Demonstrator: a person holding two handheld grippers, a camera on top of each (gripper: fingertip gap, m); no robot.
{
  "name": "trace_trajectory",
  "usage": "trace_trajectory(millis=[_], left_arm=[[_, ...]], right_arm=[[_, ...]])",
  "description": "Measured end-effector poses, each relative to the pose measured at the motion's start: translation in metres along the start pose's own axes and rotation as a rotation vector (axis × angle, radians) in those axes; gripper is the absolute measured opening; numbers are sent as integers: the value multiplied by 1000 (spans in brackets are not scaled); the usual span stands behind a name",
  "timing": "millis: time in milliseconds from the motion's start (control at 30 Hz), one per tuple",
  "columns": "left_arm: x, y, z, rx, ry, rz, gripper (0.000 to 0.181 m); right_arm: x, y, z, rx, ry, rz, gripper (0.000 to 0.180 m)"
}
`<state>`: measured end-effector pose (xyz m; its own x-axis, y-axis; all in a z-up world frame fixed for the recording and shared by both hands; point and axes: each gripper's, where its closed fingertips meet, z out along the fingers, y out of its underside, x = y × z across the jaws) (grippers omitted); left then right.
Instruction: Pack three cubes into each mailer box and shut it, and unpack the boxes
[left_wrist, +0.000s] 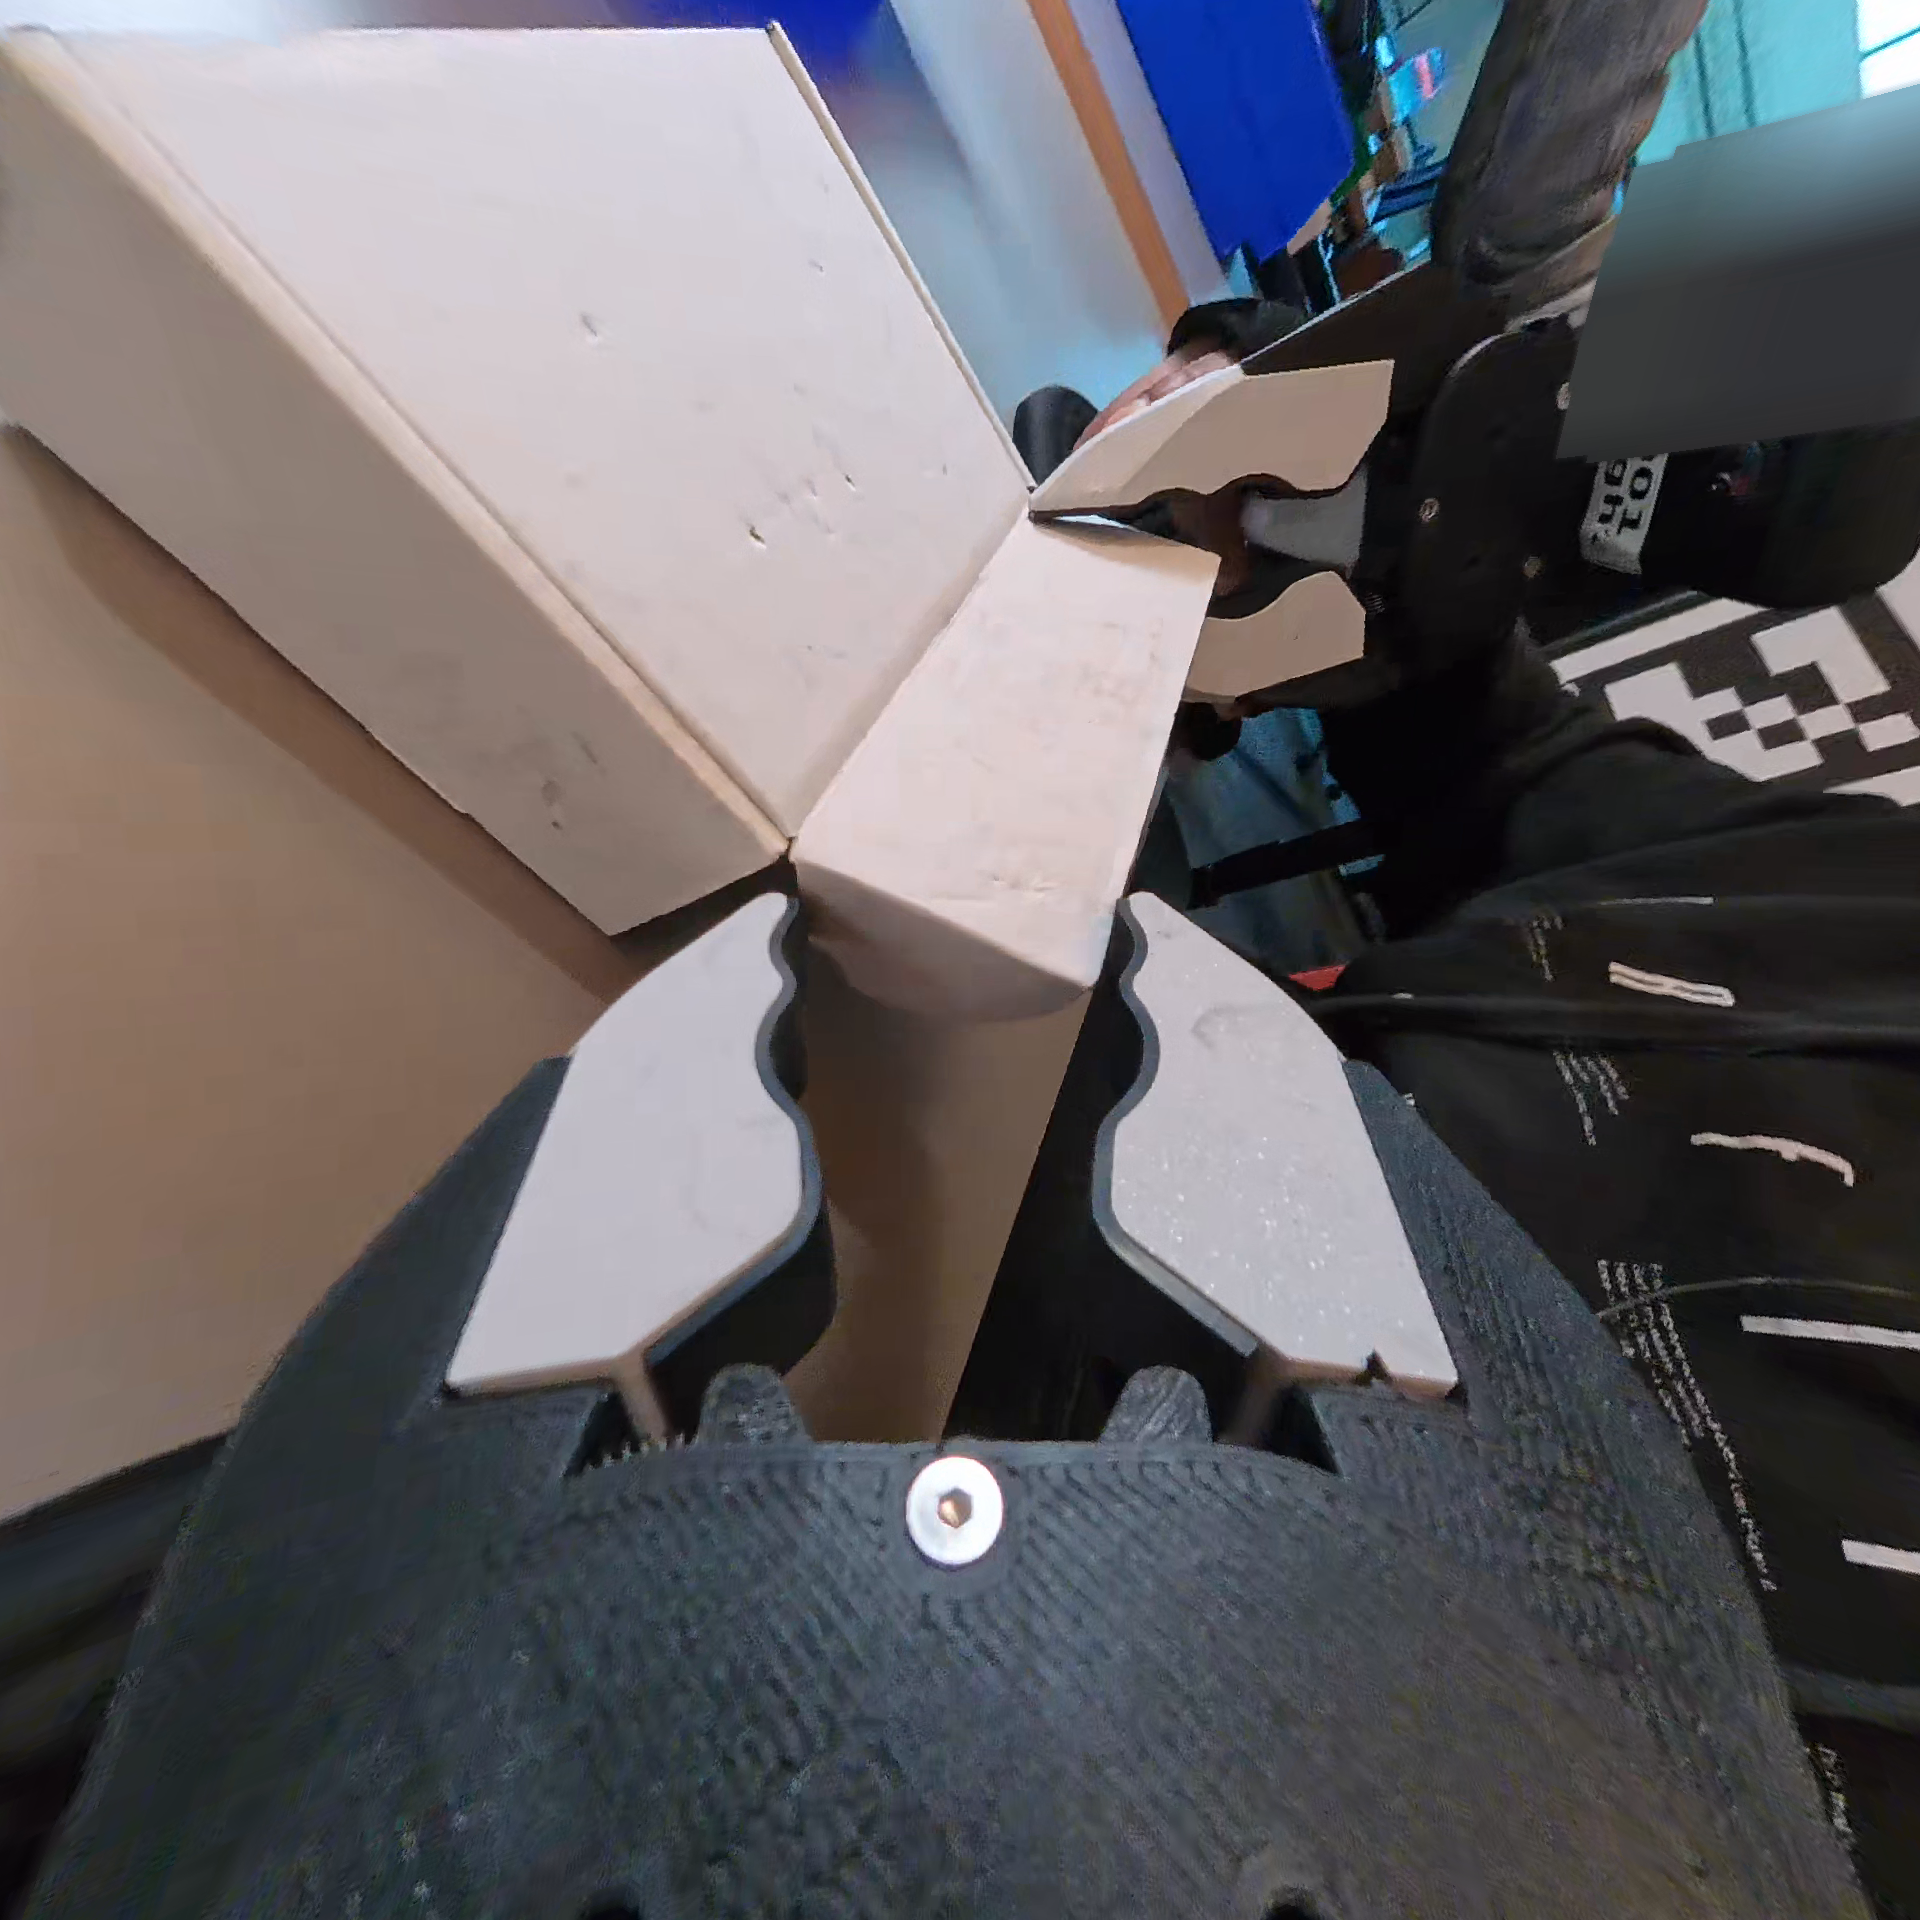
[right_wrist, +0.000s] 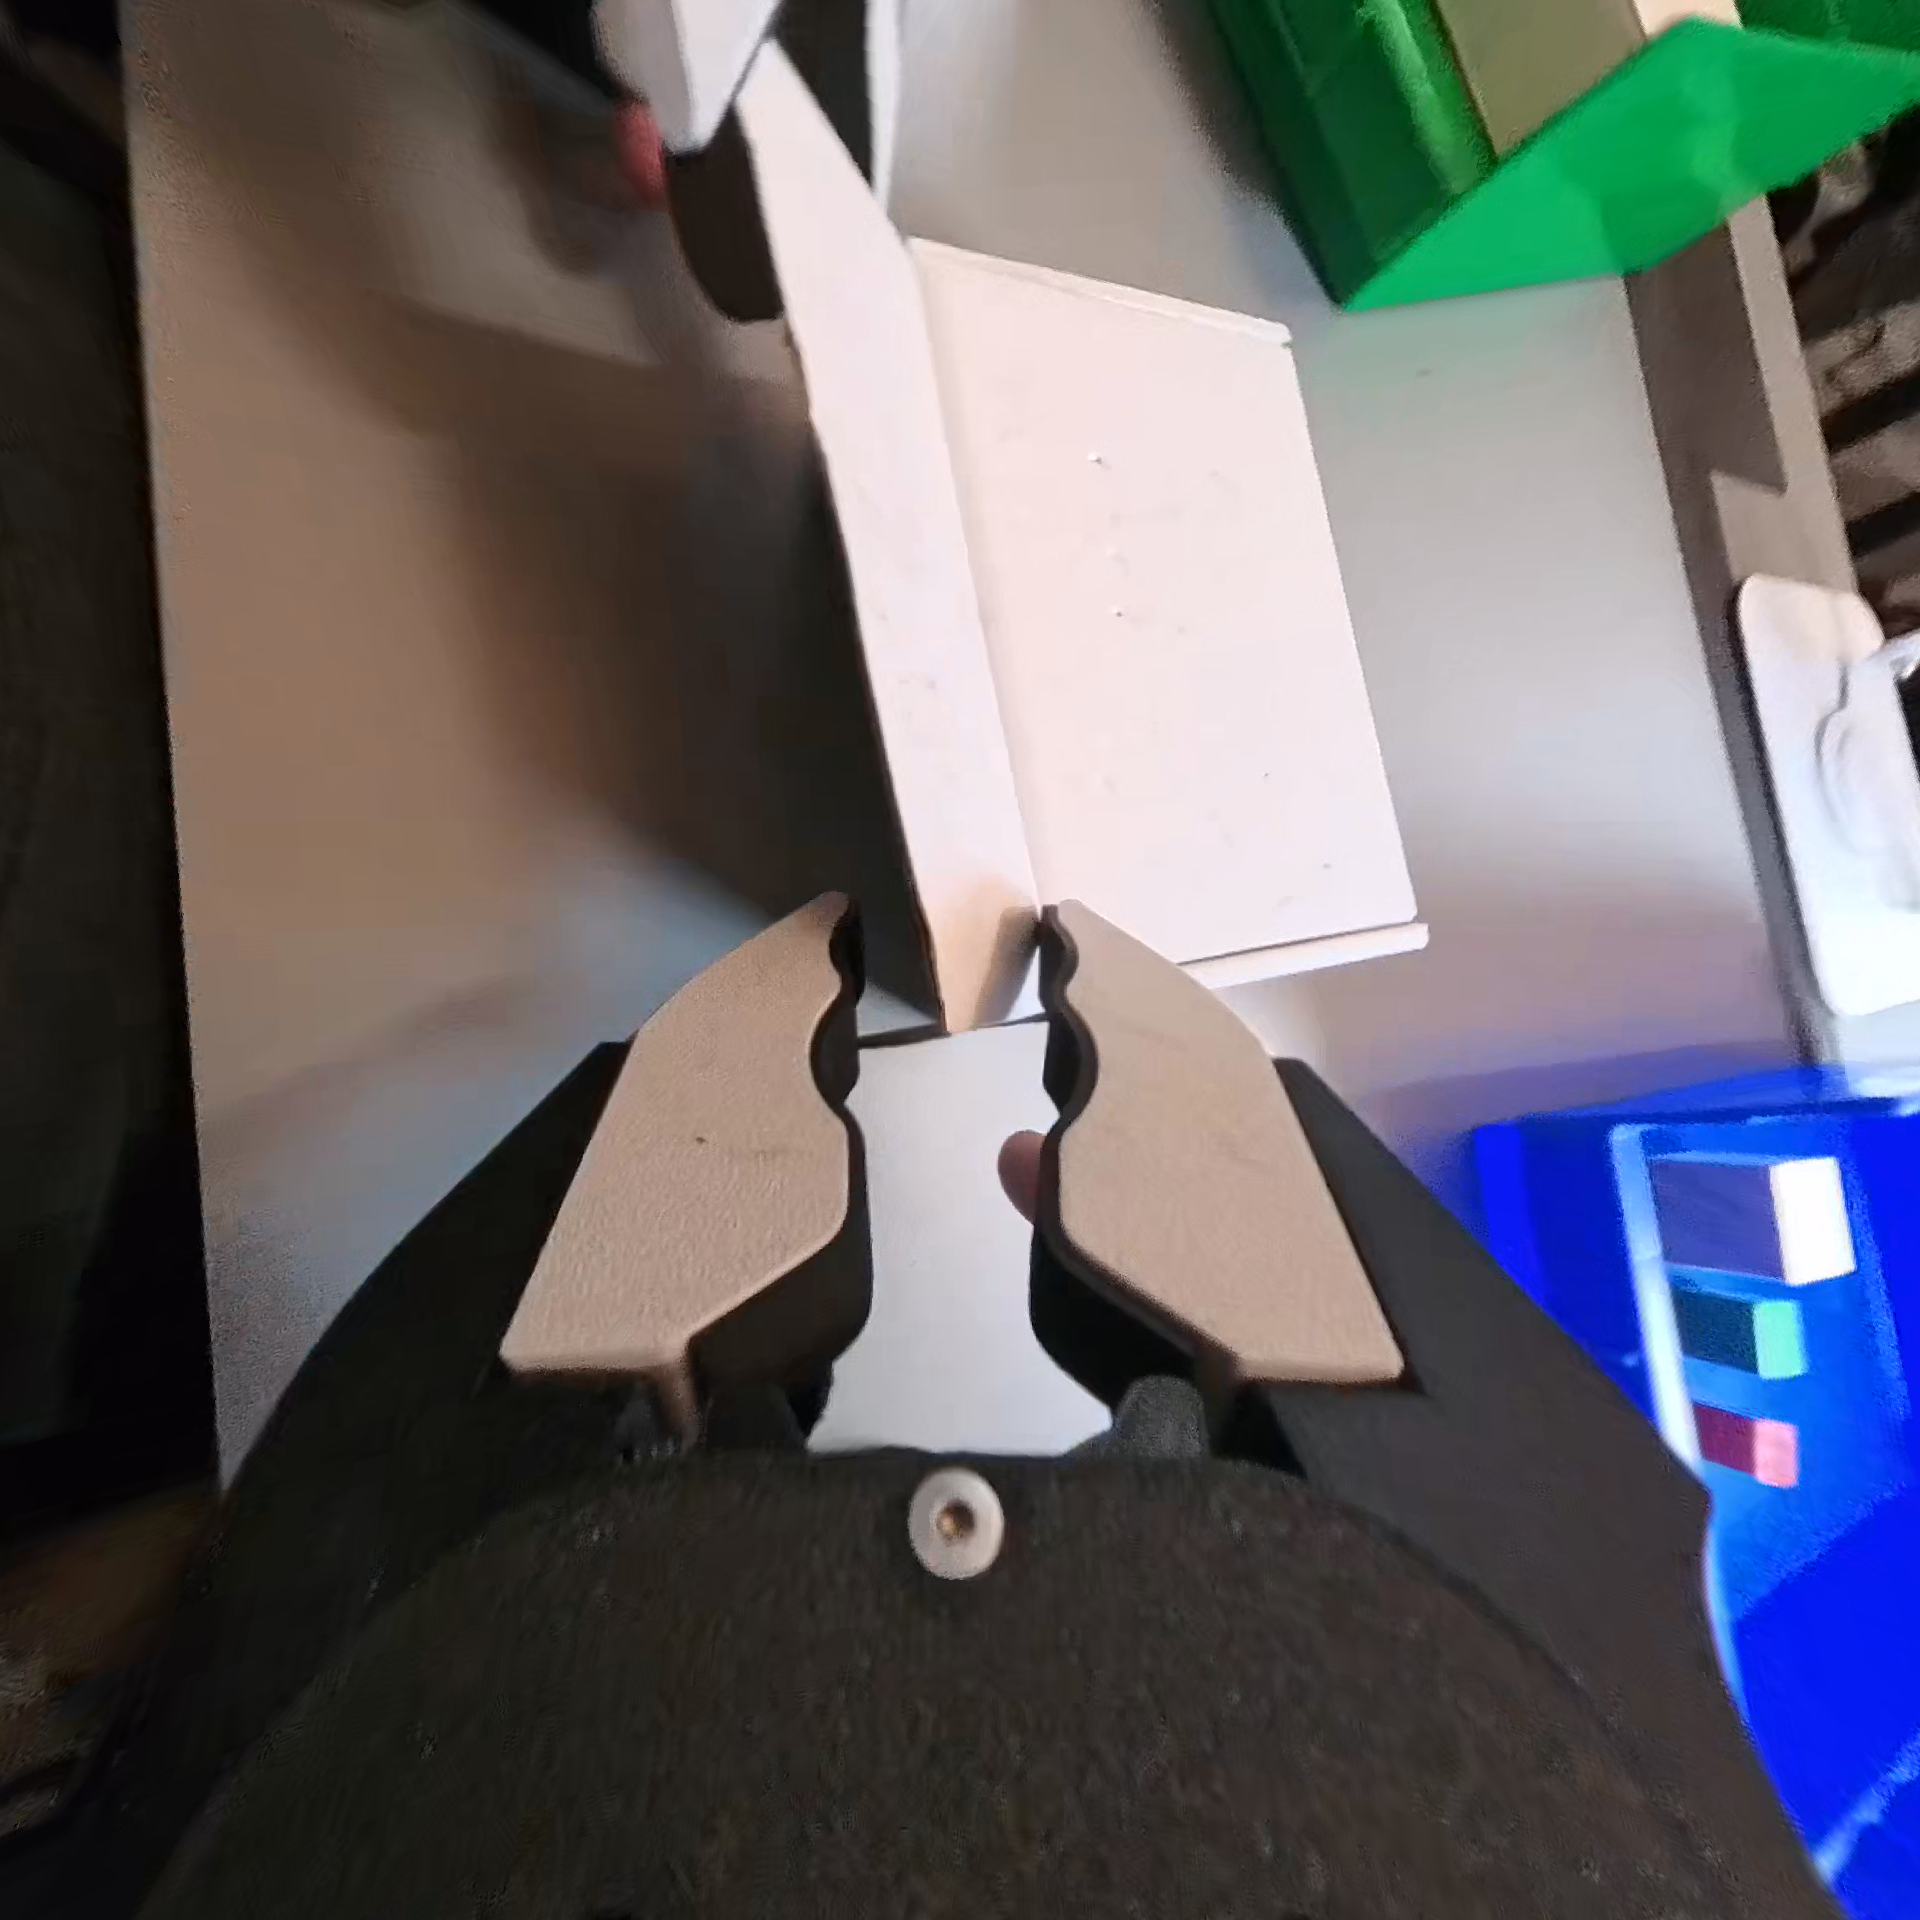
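A white mailer box (left_wrist: 582, 343) lies shut on the table; it also shows in the right wrist view (right_wrist: 1164, 623). Its long front flap (left_wrist: 997, 769) stands out from the lid. My left gripper (left_wrist: 956, 914) is closed on one end of the flap, a fingertip against each edge. My right gripper (right_wrist: 948, 916) grips the other end of the flap (right_wrist: 883, 582) the same way, and it shows farther off in the left wrist view (left_wrist: 1122, 582). Three cubes, purple (right_wrist: 1725, 1216), green (right_wrist: 1745, 1335) and red (right_wrist: 1751, 1439), sit in a blue bin (right_wrist: 1829, 1662).
A green bin (right_wrist: 1558, 177) stands at the far side of the pale table (right_wrist: 468, 727). A white object (right_wrist: 1829, 790) lies at the right edge. A person's dark clothing (left_wrist: 1558, 1039) and a black-and-white patterned board (left_wrist: 1766, 707) are beside the box.
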<state>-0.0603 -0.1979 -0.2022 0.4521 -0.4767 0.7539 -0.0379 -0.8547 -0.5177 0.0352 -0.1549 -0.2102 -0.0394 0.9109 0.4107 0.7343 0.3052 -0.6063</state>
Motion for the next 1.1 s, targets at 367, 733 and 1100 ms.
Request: trace_trajectory(millis=[367,733,1100], left_arm=[[-14,-13,-17,25,-147,137,57],[-16,-7,-14,-3,-187,202,55],[-26,-21,-15,60,-30,67,56]], right_arm=[[11,14,-12,12,61,335,39],[3,9,1,23,38,390,20],[10,11,1,68,27,472,18]])
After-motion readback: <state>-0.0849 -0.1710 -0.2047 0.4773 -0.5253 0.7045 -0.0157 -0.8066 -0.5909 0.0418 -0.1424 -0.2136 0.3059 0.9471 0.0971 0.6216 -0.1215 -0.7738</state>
